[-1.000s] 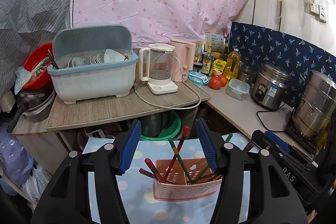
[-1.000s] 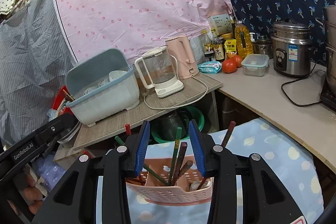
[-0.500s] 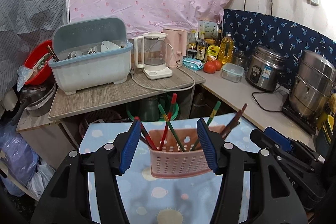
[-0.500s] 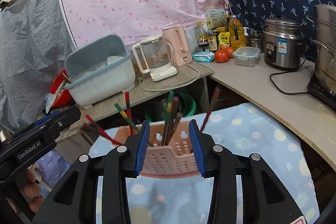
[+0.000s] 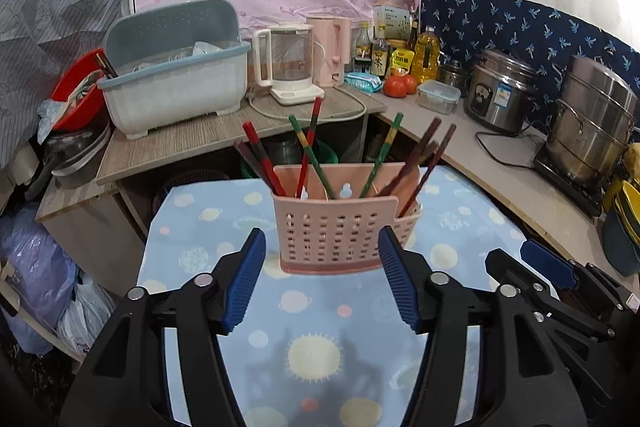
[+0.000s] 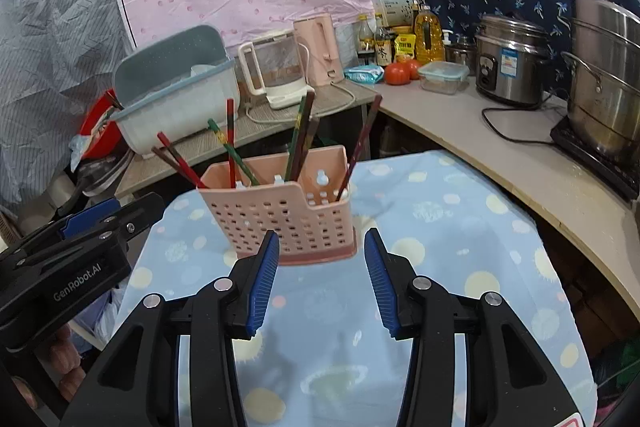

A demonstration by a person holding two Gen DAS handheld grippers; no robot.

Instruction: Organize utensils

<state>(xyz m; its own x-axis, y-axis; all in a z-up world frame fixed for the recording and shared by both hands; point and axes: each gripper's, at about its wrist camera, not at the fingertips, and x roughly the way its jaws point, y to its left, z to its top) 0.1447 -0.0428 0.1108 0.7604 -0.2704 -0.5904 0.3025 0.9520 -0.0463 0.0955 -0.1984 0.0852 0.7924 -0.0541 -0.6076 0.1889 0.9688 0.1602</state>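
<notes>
Red, green and dark chopsticks (image 5: pixel 308 147) stand in the perforated pink plastic holder (image 5: pixel 332 231) — none loose on the cloth. Left gripper (image 5: pixel 322 283) and right gripper (image 6: pixel 318 281) — jaws apart, empty. Fits sorting finished or pending.

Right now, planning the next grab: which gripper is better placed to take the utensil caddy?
Likely left gripper: its open jaws span the pink utensil caddy; the right gripper looks narrower.

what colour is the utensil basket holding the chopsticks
The utensil basket is pale pink with rows of small holes, clearest in the left wrist view.

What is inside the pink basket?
The pink basket holds chopsticks, red, green and dark ones, leaning outward. Their lower ends are hidden behind its wall, so anything at the bottom cannot be seen.
</notes>
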